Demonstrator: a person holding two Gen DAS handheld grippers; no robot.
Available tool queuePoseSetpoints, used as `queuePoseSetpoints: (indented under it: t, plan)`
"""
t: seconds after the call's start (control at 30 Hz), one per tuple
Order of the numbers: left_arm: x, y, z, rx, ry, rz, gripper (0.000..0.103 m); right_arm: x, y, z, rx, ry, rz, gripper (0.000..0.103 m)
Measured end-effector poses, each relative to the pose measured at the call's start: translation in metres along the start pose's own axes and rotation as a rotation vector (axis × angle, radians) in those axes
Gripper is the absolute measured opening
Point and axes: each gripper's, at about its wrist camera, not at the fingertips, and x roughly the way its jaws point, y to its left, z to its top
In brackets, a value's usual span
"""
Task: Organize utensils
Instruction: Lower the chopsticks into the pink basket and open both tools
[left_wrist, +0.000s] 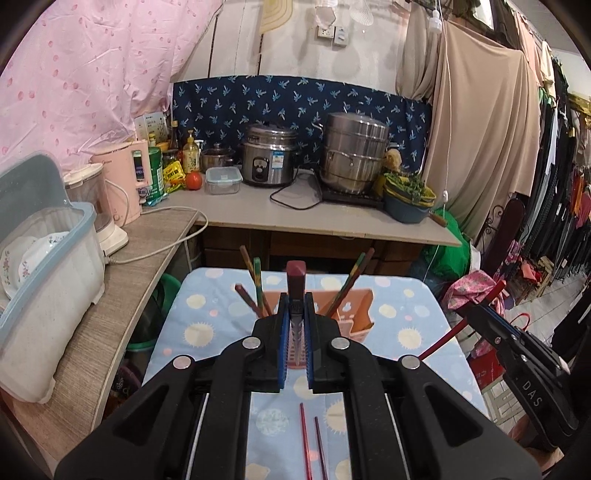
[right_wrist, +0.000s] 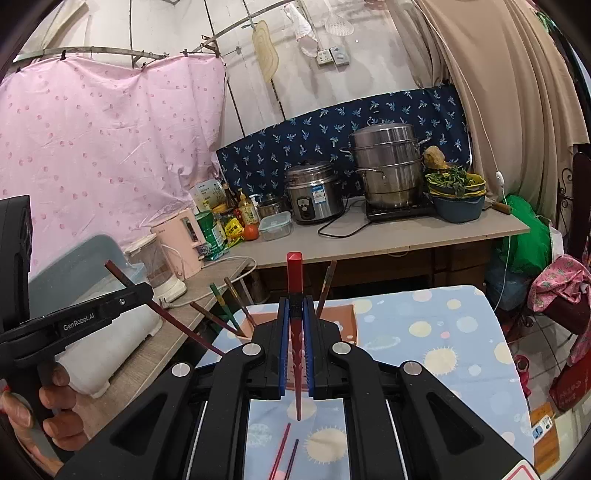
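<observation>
**Two chopsticks held above the table, one in each gripper**

Two grippers are raised over a table (left_wrist: 424, 332) covered in a pale blue cloth printed with suns and planets. The left gripper (left_wrist: 296, 314) has its jaws pressed together on a dark maroon chopstick (left_wrist: 295, 280), which stands nearly upright between the blue pads, its thick square end pointing up and away. The right gripper (right_wrist: 296, 314) pinches a bright red chopstick (right_wrist: 294, 280) in the same manner, thick end up, its thin tip hanging below the pads over the cloth.

Just beyond both grippers, toward the far end of the table, stands an orange utensil holder (left_wrist: 354, 306). Several chopsticks (left_wrist: 258, 284) already lean in it, fanned out to the left and right. On the near part of the cloth, below the grippers, two more loose chopsticks (left_wrist: 310, 443) lie side by side, one red and one darker.

From the right wrist view, the left gripper appears at the left edge with a hand (right_wrist: 44, 402) wrapped around its grip.

Past the table runs a counter (left_wrist: 258, 214) carrying a rice cooker (left_wrist: 269, 158), a stacked steel steamer (left_wrist: 354, 151), a clear lidded container (left_wrist: 223, 180) and a tomato (left_wrist: 194, 181). A plastic dish bin (left_wrist: 48, 280) with plates sits on the left shelf.
</observation>
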Motion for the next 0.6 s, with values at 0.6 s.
queuePoseSetpoints:
  t: [0.6]
  plan:
    - [0.032,-0.005,0.057,0.005,-0.088,0.034,0.007,0.043,-0.015,0.071,0.089,-0.12,0.027,0.007]
